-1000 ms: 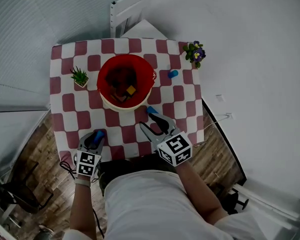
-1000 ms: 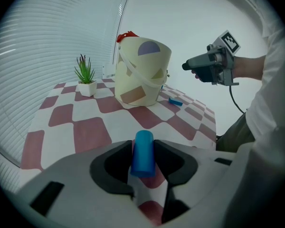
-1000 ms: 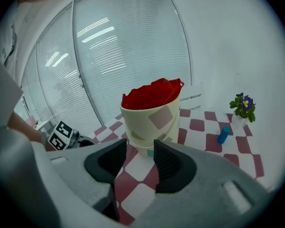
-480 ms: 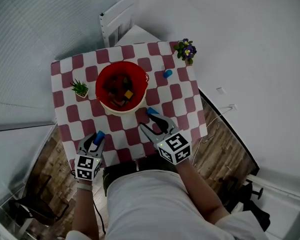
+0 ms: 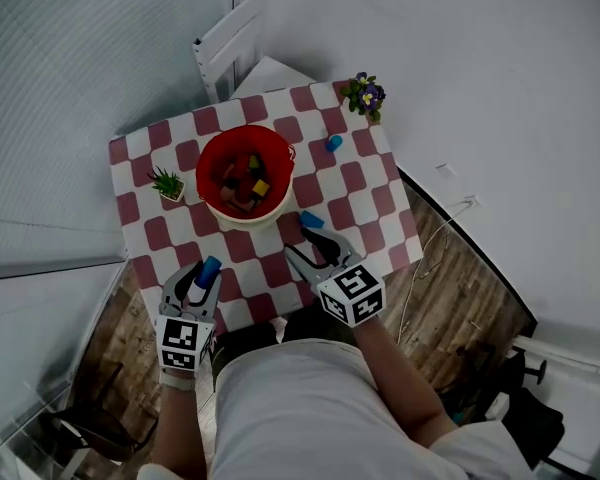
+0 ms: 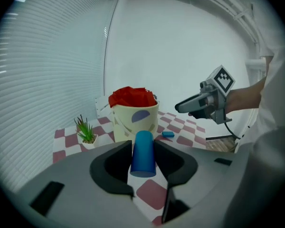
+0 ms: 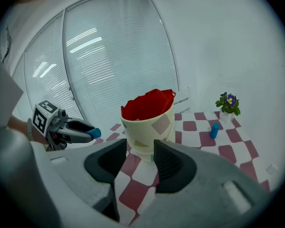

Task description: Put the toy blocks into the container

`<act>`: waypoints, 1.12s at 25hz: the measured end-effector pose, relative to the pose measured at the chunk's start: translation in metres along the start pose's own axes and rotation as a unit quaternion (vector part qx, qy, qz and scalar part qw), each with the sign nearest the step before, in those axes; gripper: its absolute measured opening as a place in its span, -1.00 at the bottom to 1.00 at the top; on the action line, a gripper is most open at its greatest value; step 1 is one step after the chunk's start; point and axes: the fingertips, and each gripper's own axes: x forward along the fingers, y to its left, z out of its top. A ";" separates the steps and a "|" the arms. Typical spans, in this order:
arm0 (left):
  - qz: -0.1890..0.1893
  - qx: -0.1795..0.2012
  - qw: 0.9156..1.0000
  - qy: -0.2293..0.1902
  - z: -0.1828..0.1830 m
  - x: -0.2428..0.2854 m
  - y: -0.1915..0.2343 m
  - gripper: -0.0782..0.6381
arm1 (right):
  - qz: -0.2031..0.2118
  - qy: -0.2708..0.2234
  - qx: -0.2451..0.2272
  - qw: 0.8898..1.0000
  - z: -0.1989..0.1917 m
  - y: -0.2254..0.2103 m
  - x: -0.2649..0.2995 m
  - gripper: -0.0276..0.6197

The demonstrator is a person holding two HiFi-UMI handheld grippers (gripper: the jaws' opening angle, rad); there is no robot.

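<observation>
A cream bucket with a red liner (image 5: 245,171) stands mid-table with several toy blocks inside. My left gripper (image 5: 202,278) hangs over the table's near left edge, shut on a blue cylinder block (image 6: 143,153) that sticks out past the jaws (image 5: 210,267). My right gripper (image 5: 310,249) is open and holds nothing, just in front of the bucket (image 7: 149,121). A flat blue block (image 5: 311,219) lies on the cloth right beyond its tips. Another blue cylinder (image 5: 333,143) stands upright at the far right (image 7: 214,130).
The table has a red-and-white checked cloth (image 5: 365,208). A small green succulent in a pot (image 5: 167,182) sits left of the bucket. A purple flower pot (image 5: 363,94) is at the far right corner. A white chair (image 5: 225,43) stands behind the table.
The head view has swung and pulled back, so the table looks smaller and turned. Both grippers keep nearly the same places by the table's near edge. The left still holds the blue cylinder.
</observation>
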 end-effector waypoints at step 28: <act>-0.055 0.044 0.997 -0.027 0.130 0.056 0.021 -0.39 | -0.083 -0.052 0.070 0.993 0.010 -0.029 -0.038 -0.35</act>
